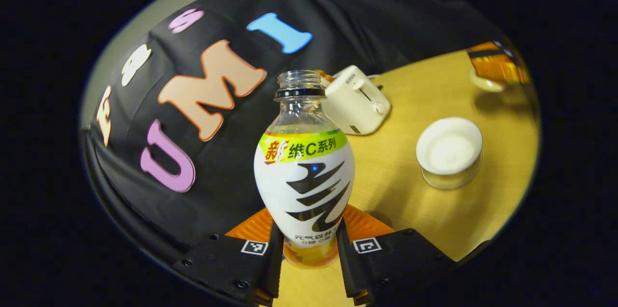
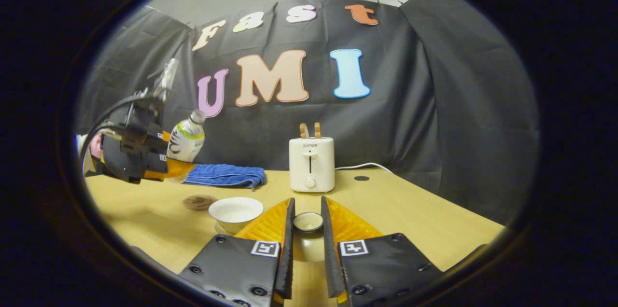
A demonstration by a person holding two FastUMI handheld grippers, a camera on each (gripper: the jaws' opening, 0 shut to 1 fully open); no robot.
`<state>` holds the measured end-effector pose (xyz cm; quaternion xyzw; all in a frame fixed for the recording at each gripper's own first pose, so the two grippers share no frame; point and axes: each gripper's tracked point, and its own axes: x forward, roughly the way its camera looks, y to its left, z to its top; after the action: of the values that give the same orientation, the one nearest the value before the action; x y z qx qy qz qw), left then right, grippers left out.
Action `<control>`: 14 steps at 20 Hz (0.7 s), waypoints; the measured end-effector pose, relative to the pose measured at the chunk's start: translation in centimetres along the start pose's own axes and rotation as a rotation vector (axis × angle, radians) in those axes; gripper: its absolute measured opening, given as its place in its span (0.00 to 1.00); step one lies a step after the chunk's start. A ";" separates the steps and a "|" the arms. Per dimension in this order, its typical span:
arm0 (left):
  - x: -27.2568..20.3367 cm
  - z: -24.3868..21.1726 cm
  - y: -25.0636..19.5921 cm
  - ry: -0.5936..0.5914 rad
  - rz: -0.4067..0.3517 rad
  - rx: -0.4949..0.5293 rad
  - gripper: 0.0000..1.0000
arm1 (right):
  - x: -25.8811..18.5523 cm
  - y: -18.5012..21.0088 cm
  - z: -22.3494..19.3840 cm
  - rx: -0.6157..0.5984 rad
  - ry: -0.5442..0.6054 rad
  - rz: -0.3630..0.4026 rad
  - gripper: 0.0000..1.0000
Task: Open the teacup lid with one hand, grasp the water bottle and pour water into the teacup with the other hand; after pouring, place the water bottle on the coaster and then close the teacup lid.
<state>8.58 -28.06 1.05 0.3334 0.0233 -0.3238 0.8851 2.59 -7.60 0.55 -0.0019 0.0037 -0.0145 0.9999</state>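
The uncapped water bottle (image 1: 304,176), white-labelled with orange drink at its base, stands between my left gripper's (image 1: 309,237) fingers, which are shut on its lower body. In the right gripper view the same bottle (image 2: 186,140) hangs tilted above the table's left side, held by the left gripper (image 2: 145,152). The white teacup (image 1: 449,152) sits lidless on the table, to the right of the bottle. My right gripper (image 2: 307,208) is shut on the teacup lid (image 2: 308,234), held just right of the teacup (image 2: 235,213). A round brown coaster (image 2: 199,202) lies left of the cup.
A white toaster (image 2: 311,164) with bread slices stands at the back of the wooden table (image 2: 410,210), its cord trailing right. A folded blue towel (image 2: 224,175) lies behind the coaster. The right gripper (image 1: 497,63) shows beyond the cup in the left gripper view.
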 end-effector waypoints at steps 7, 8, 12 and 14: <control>-2.0 2.2 1.1 -0.174 0.095 -0.564 0.48 | 0.0 0.0 0.1 0.000 -0.001 0.000 0.31; -2.0 2.6 1.0 -0.190 0.103 -0.607 0.48 | 0.0 0.0 0.1 0.000 -0.002 0.000 0.31; -1.2 2.1 0.0 -0.164 0.093 -0.673 0.48 | 0.0 0.0 0.0 0.000 -0.002 0.000 0.31; -1.3 1.9 -0.8 -0.144 0.068 -0.695 0.49 | 0.0 0.0 0.0 0.000 -0.002 0.000 0.31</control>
<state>6.73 -28.93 2.38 -0.0109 0.0584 -0.2894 0.9554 2.60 -7.61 0.59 -0.0017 0.0027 -0.0145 0.9999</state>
